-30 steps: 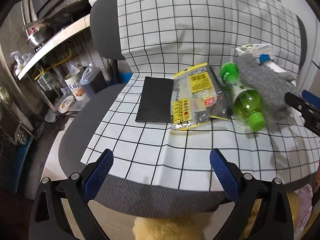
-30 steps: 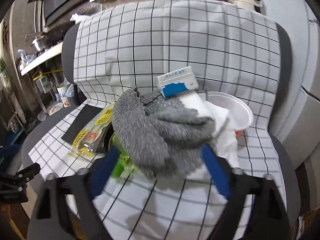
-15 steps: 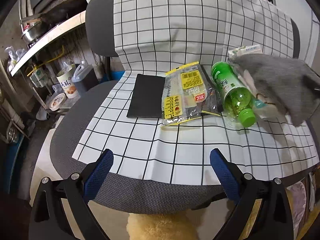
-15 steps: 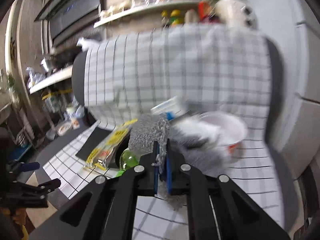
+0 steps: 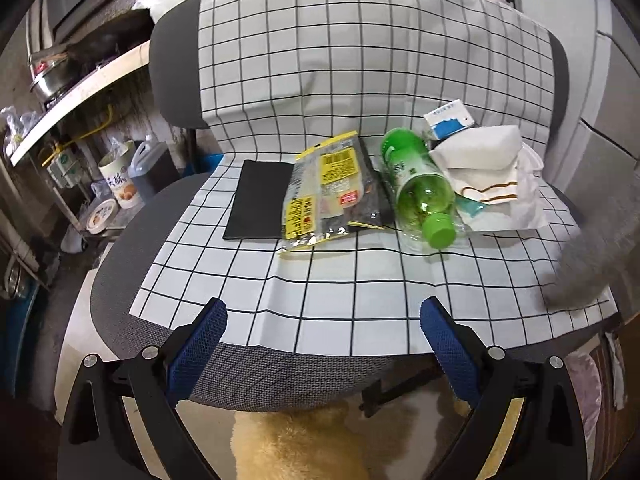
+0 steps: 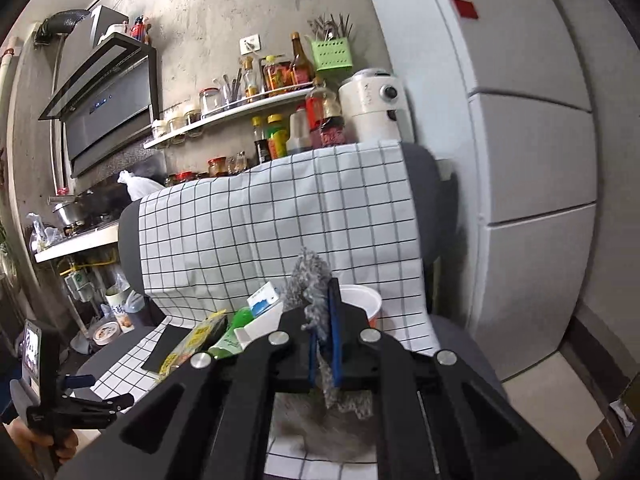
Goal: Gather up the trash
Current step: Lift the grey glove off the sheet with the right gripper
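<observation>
Lifted off the pile since a second ago: fuzzy grey knitted glove (image 6: 316, 280), pinched in right gripper (image 6: 323, 320), clear of checked-cloth chair seat (image 5: 320, 292). Left gripper (image 5: 322, 320) wide, empty. Clear green plastic bottle (image 5: 420, 196) lies capped; white round cup (image 6: 366, 300) contents hidden.

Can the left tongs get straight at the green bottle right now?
Probably yes. The left tongs are open and empty, the green bottle lies uncovered on the checked cloth, and only bare cloth lies between them.

Wrapper (image 5: 324, 192) lies between pad (image 5: 256, 204) and bottle (image 5: 416, 192)
</observation>
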`<action>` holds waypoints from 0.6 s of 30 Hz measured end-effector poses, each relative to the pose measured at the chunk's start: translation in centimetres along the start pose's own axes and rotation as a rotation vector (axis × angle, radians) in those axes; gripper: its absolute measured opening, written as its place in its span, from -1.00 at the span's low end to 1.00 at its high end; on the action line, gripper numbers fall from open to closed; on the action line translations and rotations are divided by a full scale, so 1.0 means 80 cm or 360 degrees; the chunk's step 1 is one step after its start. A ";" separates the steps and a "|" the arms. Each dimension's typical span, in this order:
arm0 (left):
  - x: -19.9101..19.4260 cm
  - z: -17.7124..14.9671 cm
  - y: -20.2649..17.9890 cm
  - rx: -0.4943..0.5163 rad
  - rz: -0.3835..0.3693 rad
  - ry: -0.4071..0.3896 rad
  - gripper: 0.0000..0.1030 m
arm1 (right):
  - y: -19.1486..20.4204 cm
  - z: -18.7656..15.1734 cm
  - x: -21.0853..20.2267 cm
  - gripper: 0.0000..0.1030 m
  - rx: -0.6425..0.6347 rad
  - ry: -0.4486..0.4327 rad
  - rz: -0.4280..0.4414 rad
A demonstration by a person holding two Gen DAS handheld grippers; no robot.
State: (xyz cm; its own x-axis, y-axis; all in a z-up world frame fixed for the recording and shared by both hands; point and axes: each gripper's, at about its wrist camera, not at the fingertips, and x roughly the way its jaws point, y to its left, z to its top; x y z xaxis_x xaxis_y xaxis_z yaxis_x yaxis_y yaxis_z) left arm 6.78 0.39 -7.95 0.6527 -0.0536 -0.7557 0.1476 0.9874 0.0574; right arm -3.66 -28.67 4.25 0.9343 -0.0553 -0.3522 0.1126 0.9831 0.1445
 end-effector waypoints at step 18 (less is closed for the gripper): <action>0.017 -0.026 -0.040 0.0109 -0.0071 0.0093 0.86 | -0.029 -0.172 0.154 -0.37 0.0099 0.0974 0.0022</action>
State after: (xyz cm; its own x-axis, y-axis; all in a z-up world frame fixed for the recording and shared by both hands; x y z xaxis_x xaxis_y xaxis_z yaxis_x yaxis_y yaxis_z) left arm 5.62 -2.51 -10.54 0.6003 -0.0867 -0.7951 0.2273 0.9716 0.0656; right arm 2.94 -29.19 -13.12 0.5744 0.0861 -0.8140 0.1384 0.9699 0.2002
